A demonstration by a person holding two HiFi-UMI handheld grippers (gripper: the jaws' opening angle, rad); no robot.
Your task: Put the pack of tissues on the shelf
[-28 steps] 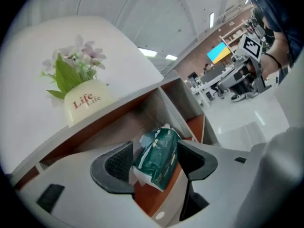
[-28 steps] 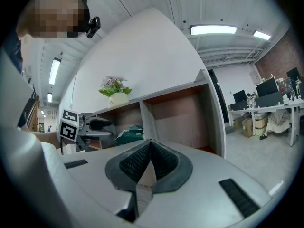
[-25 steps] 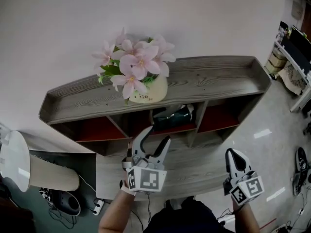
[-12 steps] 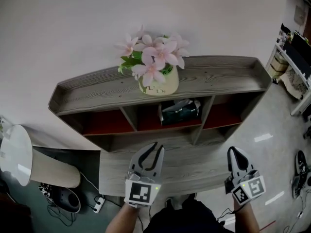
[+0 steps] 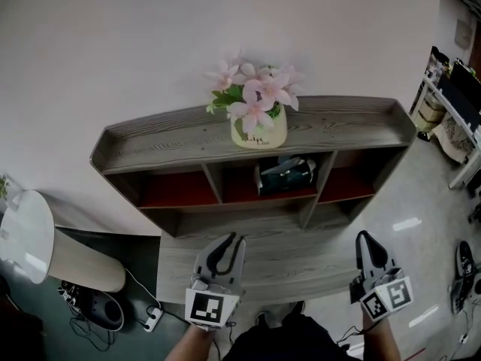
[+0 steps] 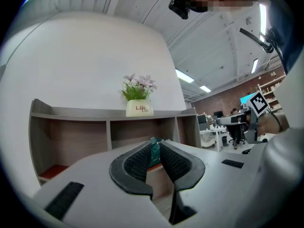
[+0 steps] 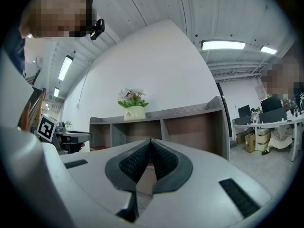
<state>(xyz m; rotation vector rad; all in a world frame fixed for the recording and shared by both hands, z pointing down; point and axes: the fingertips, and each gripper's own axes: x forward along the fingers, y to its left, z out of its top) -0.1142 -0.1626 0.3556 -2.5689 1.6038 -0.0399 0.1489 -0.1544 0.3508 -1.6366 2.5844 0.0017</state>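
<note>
The pack of tissues (image 5: pixel 285 176) is lying in the middle compartment of the shelf (image 5: pixel 173 138), directly below the flower pot (image 5: pixel 258 131) that is standing on the shelf's top board. The left tool (image 5: pixel 234 238) is hovering over the shelf's lower front board, well apart from the pack, with its jaws pressed together and pinching nothing. The right tool (image 5: pixel 366 236) is hanging off to the right at about the same height, its jaws likewise pressed together and carrying nothing.
</note>
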